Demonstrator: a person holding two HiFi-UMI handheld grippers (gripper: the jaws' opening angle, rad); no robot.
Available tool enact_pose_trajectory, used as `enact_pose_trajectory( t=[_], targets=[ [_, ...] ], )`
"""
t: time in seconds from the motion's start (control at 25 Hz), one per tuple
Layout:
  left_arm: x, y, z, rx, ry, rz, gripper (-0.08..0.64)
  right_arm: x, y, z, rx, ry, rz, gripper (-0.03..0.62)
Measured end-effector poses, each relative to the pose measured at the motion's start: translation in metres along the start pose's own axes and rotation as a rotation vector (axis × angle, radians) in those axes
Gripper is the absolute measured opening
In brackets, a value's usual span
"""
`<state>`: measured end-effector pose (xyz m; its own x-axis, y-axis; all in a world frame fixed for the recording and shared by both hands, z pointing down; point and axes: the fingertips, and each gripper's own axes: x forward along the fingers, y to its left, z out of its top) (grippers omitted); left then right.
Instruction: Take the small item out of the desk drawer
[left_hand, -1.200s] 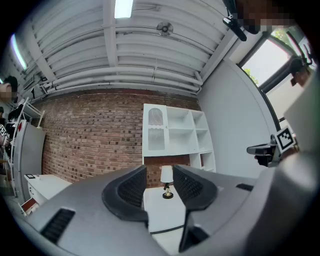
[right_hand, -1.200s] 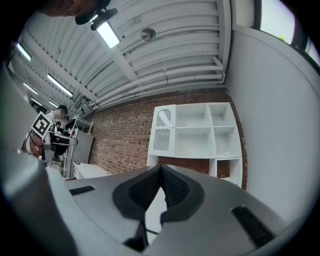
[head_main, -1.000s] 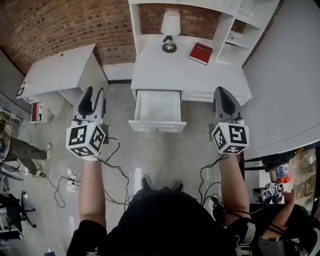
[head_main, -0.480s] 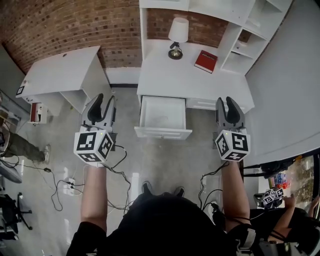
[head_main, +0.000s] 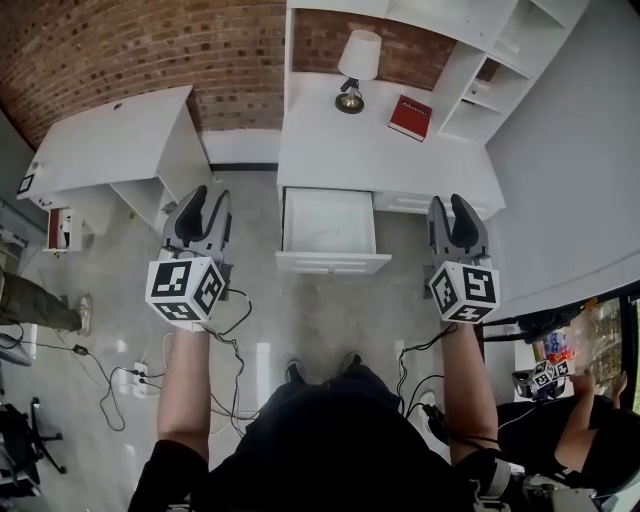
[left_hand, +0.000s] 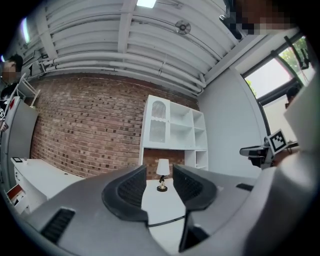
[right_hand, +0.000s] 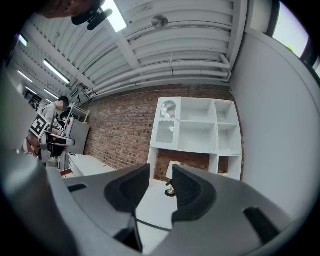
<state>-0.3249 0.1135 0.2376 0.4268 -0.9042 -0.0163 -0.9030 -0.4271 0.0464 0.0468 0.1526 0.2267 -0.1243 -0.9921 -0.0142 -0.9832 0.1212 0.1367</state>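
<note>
White desk drawer pulled open. Grey left gripper at drawer's 9 o'clock, jaws apart, empty. Grey right gripper at 3 o'clock, jaws just opened wider, nothing between.

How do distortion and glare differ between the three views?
Head view: mild barrel bending at the edges, and the white drawer is washed out inside. Left gripper view: strong fisheye, dark corners, overbright window. Right gripper view: the same fisheye, and the ceiling light glares.

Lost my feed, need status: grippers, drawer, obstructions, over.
Left gripper open, empty. Right gripper jaws just opened wide, nothing between them. Drawer open, inside looks bare. Nothing between grippers and drawer.
</note>
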Motion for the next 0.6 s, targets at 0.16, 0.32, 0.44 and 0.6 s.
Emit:
enact_pose_trajectory(
  t=[0.16, 0.32, 0.44, 0.6],
  targets=[
    [0.018, -0.004, -0.014, -0.009, 0.022, -0.019, 0.161, 0.012, -0.003, -0.011, 0.001, 0.016, 0.008, 0.138],
    [0.037, -0.008, -0.032, -0.007, 0.054, -0.021, 0.161, 0.033, -0.01, -0.032, 0.022, 0.027, 0.022, 0.138],
    [0.05, 0.002, -0.036, 0.004, 0.067, 0.001, 0.161, 0.058, -0.012, -0.044, 0.048, 0.025, 0.043, 0.138],
    [0.077, 0.015, -0.037, 0.018, 0.089, 0.044, 0.161, 0.102, -0.021, -0.054, 0.075, 0.028, 0.083, 0.137]
  ],
)
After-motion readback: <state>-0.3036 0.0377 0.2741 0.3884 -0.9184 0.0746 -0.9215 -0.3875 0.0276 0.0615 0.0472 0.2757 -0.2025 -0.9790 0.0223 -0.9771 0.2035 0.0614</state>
